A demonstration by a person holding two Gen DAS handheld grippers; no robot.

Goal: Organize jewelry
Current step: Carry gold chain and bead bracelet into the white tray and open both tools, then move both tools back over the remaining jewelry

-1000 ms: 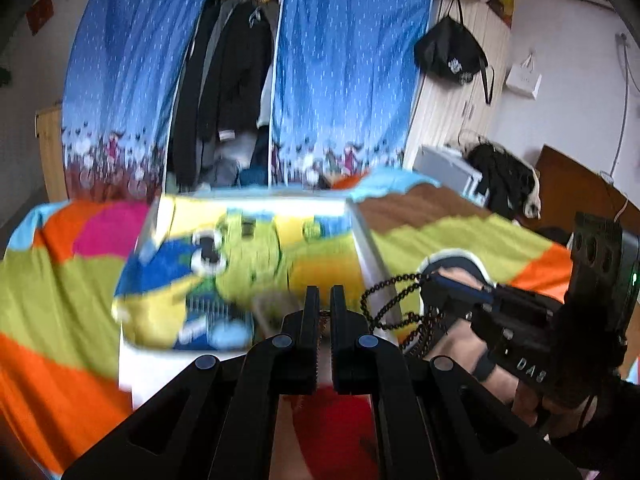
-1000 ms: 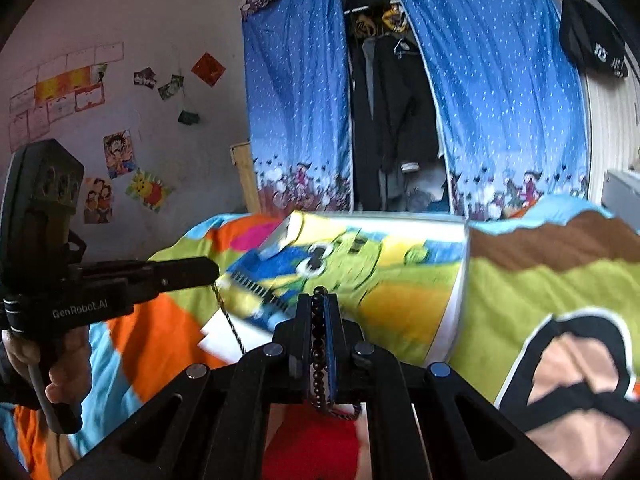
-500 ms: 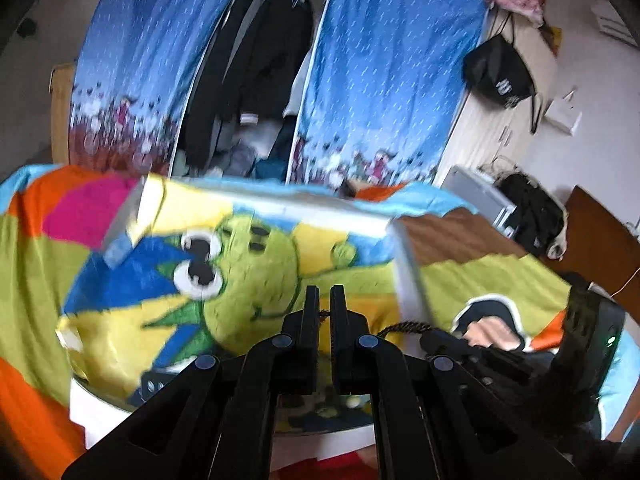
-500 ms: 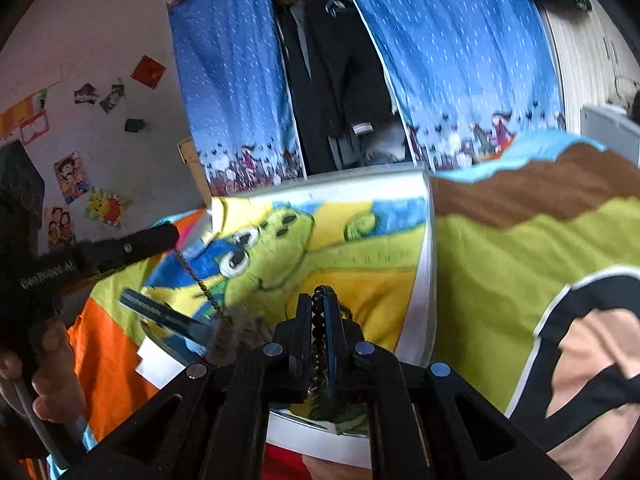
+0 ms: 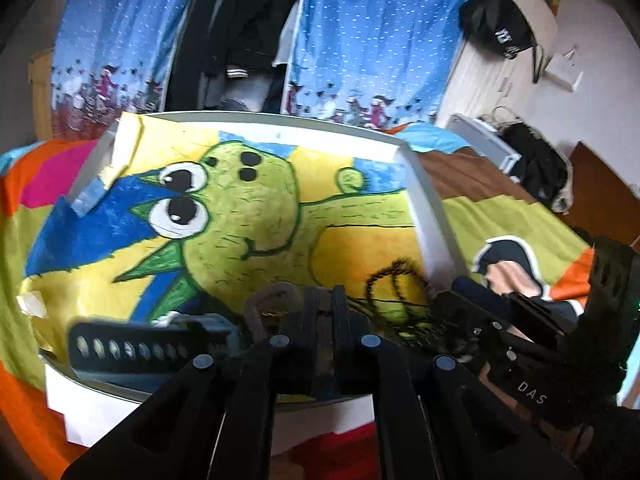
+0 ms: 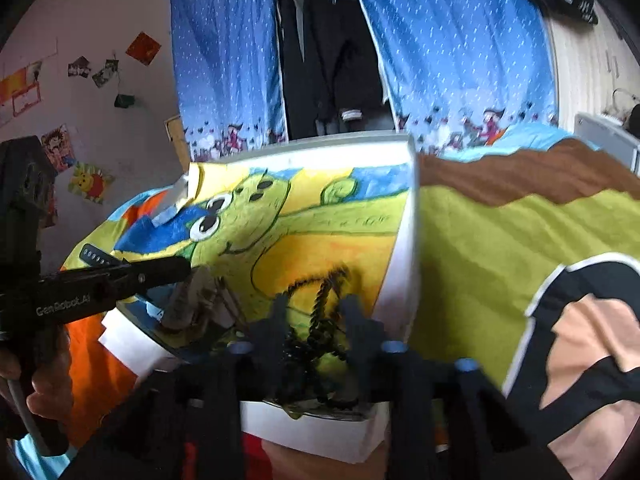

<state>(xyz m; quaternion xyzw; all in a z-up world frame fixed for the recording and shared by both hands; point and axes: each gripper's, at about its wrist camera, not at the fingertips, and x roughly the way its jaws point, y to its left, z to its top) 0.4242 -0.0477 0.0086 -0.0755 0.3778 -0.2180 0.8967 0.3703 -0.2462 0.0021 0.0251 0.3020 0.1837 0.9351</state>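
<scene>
Right gripper [image 6: 316,320] fingers spread; bead necklace [image 6: 320,320] coiled in tray [image 6: 404,240].

Right gripper [image 6: 314,312] jaws opened, black bead chain [image 6: 320,308] released onto tray [image 6: 404,256]

We see the left gripper [image 5: 325,300] low over the white tray [image 5: 430,216], whose floor bears a green cartoon dinosaur, its fingers nearly closed. A black beaded necklace [image 5: 394,284] lies looped beside the tray's right wall. The right gripper [image 5: 472,316] reaches in from the right, near the beads.
</scene>
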